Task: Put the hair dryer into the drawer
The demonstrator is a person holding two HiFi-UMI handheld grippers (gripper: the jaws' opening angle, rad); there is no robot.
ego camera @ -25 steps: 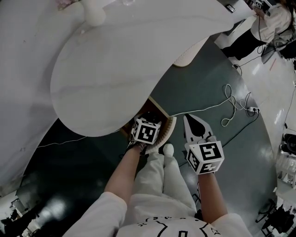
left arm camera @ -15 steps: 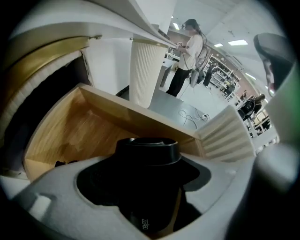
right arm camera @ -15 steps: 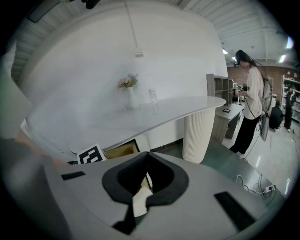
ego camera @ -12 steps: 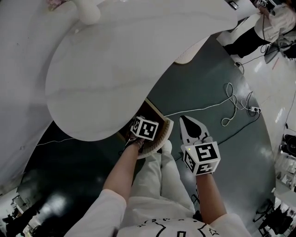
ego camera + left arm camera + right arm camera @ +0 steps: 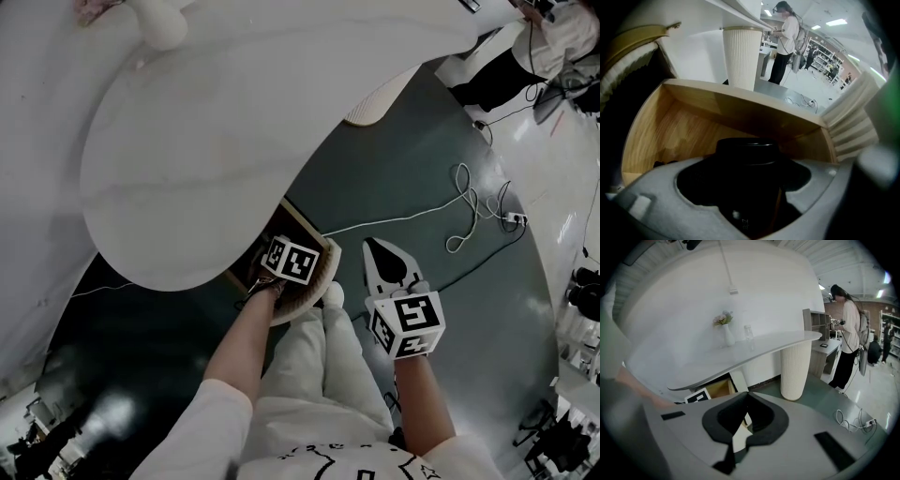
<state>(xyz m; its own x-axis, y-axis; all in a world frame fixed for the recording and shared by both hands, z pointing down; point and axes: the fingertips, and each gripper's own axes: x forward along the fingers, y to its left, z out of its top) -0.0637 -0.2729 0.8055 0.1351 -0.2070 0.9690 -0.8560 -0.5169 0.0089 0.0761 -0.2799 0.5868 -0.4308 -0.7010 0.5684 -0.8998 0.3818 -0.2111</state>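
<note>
Just dropped lower: left gripper (image 5: pixel 286 277), clamped on black cylindrical hair dryer (image 5: pixel 747 152), above open light-wood drawer (image 5: pixel 693 126), frame centre; release looks near. Closed right gripper (image 5: pixel 377 249) idle, empty.

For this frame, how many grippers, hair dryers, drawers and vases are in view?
Grippers: 2 (left gripper, right gripper)
Hair dryer: 1
Drawer: 1
Vase: 1
Total: 5
</note>
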